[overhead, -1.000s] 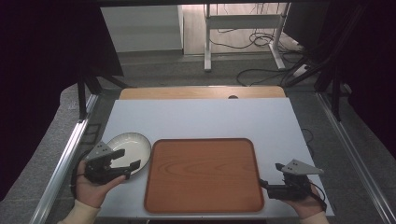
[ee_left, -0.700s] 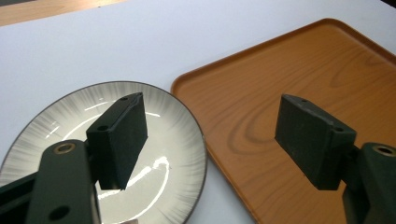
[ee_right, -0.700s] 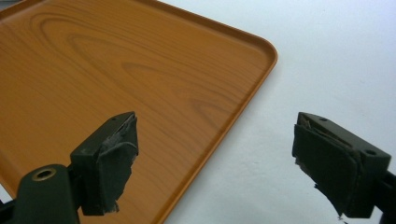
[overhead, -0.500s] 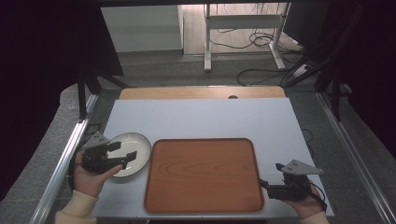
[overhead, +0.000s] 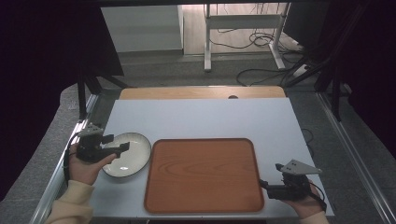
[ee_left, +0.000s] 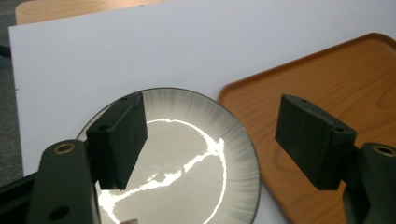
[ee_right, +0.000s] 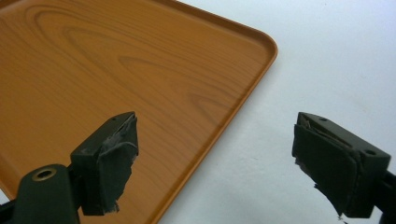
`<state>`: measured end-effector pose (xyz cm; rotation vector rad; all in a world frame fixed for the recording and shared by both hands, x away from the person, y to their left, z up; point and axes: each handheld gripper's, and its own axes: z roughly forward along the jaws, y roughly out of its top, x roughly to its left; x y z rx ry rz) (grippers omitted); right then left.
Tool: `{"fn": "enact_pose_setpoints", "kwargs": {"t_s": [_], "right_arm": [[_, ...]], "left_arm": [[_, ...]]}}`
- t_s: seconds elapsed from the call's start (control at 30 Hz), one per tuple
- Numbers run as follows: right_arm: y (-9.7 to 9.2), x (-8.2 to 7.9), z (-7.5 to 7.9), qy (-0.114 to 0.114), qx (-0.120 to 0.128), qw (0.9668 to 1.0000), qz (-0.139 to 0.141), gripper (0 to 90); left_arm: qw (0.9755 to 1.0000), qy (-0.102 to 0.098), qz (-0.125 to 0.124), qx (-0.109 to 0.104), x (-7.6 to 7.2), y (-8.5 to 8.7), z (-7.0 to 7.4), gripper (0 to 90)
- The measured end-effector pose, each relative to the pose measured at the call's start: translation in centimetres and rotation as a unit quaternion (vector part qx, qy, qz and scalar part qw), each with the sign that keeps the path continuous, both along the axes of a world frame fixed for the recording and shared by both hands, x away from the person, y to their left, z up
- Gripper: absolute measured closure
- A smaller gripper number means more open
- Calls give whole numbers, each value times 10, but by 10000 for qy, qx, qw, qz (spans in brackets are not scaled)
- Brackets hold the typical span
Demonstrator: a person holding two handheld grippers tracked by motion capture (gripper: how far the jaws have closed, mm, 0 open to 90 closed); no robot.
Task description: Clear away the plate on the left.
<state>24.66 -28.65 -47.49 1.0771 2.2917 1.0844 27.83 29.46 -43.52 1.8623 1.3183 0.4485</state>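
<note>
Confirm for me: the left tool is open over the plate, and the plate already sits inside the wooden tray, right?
Not quite. The left tool is open over the plate, but the plate sits on the white table beside the wooden tray, left of its rim, as the high view shows.

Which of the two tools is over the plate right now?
The left tool, jaws open above the pale round plate left of the tray. The right tool sits open at the tray's near right corner.

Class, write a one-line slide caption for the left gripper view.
Open left gripper poised over a round grey-white ceramic plate beside a wood-grain orange tray on a white table.
</note>
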Motion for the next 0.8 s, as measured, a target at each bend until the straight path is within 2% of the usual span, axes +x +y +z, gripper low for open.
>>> {"fn": "enact_pose_setpoints", "kwargs": {"t_s": [0.8], "right_arm": [[1,1,-2,54,-33,10000,31,149]], "left_arm": [[9987,313,401,-1,36,31,-12,245]]}}
